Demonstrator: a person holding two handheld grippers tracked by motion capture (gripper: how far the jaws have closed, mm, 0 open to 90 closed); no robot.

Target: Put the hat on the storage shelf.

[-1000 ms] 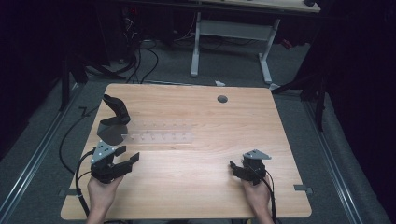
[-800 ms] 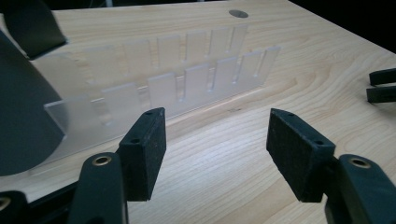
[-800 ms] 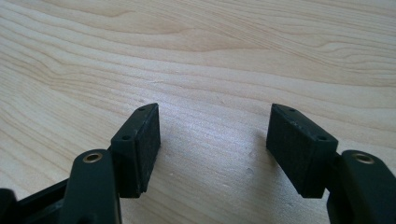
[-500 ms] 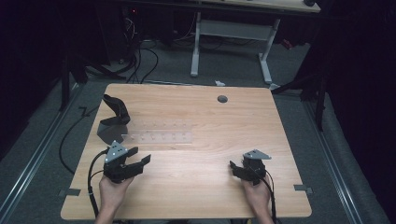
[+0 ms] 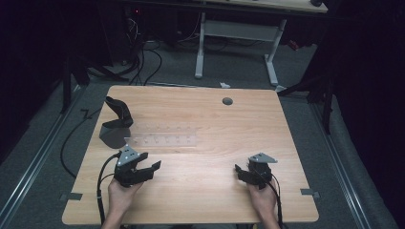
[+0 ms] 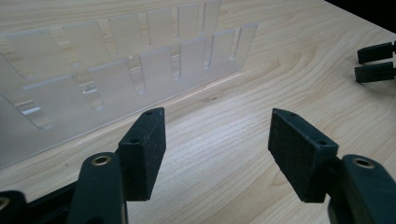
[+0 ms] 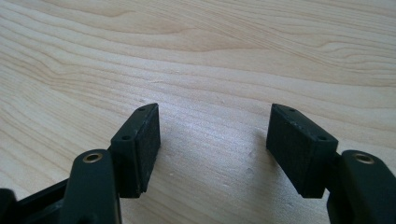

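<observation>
Here, a clear acrylic rack (image 5: 162, 140) with rows of upright slotted tabs is seen lying on the wooden table (image 5: 286, 138), its long axis running across the table from left to right. It is placed just ahead of the left gripper (image 5: 143, 169), on the far side and a little toward the table's middle; in the left gripper view the rack (image 6: 116, 65) is seen close beyond the jaw tips, to the upper left. The left gripper (image 6: 217, 154) is held with its jaws wide apart and nothing between them. The right gripper (image 5: 241, 172) is kept low over bare wood near the front right of the table, well apart from the rack, and its jaws are likewise spread with nothing held, as is shown in the right gripper view (image 7: 212, 149). The left hand (image 5: 119, 198) is therefore judged the nearer one for any reach toward the rack. A black curved stand (image 5: 117, 114) is set near the rack's left end, toward the far left of the table. No brand, label or writing can be read on anything.
</observation>
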